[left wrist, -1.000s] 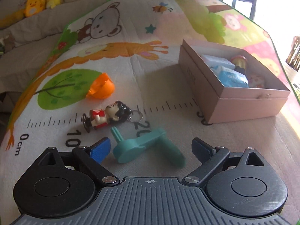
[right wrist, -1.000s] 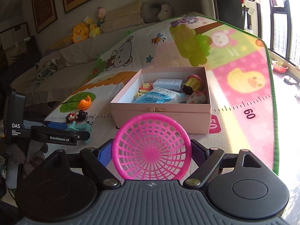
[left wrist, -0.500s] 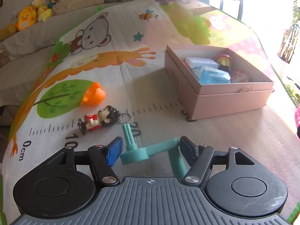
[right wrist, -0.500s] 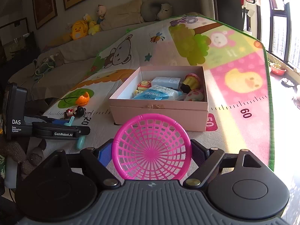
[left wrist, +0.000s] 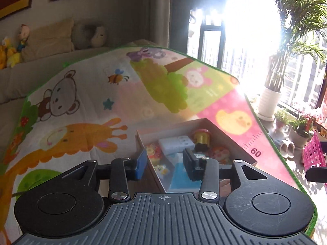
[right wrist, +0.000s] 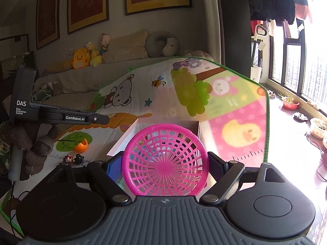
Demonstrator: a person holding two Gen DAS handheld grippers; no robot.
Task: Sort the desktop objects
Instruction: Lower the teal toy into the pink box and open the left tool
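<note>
My left gripper (left wrist: 165,165) hangs above the near left corner of the open pink box (left wrist: 206,120). Its jaws are closing, and I see nothing between the pads, only the box's contents below: a blue packet (left wrist: 180,176), a white block (left wrist: 176,143) and small toys. The teal crank-shaped piece is in no view. My right gripper (right wrist: 165,166) is shut on the round pink mesh basket (right wrist: 165,159), held upright in front of the box (right wrist: 132,129). The right wrist view shows the left gripper (right wrist: 105,120) from the side, with a knit-gloved hand (right wrist: 30,143) under it.
An orange shell piece (right wrist: 81,145) and a small doll keychain (right wrist: 75,158) lie on the cartoon play mat (right wrist: 235,106), left of the box. Plush toys (right wrist: 81,58) sit on the sofa behind. Potted plants (left wrist: 267,100) stand by the bright window on the right.
My left gripper rose and swung right, from the teal piece on the mat to above the box; its jaws narrowed and the teal piece left view. My right gripper lifted the basket higher.
</note>
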